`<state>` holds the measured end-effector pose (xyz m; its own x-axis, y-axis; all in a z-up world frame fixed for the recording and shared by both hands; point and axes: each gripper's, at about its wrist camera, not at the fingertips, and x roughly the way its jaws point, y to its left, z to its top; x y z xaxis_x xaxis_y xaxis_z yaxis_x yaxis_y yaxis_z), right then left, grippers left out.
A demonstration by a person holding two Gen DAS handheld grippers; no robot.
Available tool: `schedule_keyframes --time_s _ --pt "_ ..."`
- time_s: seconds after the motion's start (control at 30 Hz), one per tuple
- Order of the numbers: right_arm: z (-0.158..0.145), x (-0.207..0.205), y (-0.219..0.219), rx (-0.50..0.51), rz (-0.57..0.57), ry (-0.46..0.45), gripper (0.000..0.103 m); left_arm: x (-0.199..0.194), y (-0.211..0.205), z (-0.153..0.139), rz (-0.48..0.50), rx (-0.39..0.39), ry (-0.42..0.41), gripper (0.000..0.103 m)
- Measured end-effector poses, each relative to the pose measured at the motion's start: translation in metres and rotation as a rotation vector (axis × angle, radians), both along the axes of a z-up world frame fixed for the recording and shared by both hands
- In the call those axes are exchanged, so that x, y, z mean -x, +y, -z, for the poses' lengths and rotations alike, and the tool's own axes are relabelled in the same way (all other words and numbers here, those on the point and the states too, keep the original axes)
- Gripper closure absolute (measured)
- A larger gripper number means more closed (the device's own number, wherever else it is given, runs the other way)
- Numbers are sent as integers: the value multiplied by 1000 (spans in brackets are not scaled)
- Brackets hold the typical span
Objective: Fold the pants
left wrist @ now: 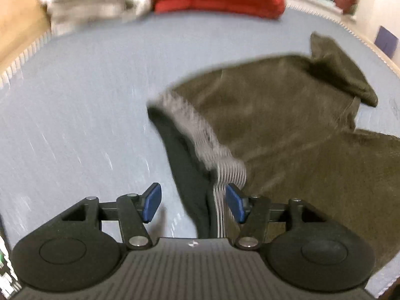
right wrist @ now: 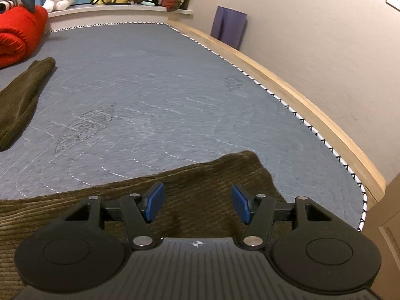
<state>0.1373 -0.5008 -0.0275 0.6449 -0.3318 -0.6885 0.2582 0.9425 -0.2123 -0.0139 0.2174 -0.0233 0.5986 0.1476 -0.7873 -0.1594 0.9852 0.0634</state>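
Pants: olive-brown corduroy pants (left wrist: 287, 115) lie spread on the grey quilted mattress (left wrist: 82, 105), ahead and to the right of the left gripper (left wrist: 193, 203); a leg end reaches under the right gripper (right wrist: 197, 203).
Waistband: the grey ribbed elastic waistband (left wrist: 197, 135) runs back between the left jaws, likely so its edge can be picked up.
Left gripper: jaws parted, the blue pads (left wrist: 152, 203) apparently not pressing the cloth.
Right gripper: jaws apart above the leg fabric, holding nothing.
Surroundings: red rolled blanket (right wrist: 17, 37) far ahead, clear of the folding area.
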Motion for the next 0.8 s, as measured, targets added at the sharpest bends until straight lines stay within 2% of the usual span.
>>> schedule_keyframes --time_s 0.1,0.17,0.2,0.23,0.27,0.3,0.37,0.43,0.67,0.8 --pt "6 -2 -1 2 -9 14 37 7 -16 -13 106 -7 -81 42" --pt "10 -3 -3 3 -12 29 37 7 -23 -10 173 22 -80 48" --pt "13 -4 -3 3 -13 36 37 2 -25 -3 196 32 -49 49" --pt "15 -5 -3 4 -15 40 37 -5 -26 10 208 25 24 49" --pt "16 -6 -3 3 -16 42 37 -12 -26 27 201 -5 122 49" --pt "17 -6 -3 -1 -17 42 37 -16 -26 40 189 -62 172 44" --pt "17 -7 -3 -11 -19 37 36 -18 -28 40 186 -96 163 41" --pt "18 -8 -1 -16 -23 31 36 -18 -36 27 189 -115 122 41" --pt "15 -14 3 -46 -32 -14 37 -29 -69 -12 195 -86 -11 41" --pt "4 -13 8 -84 -43 -92 38 -53 -94 -21 165 -69 -73 40"
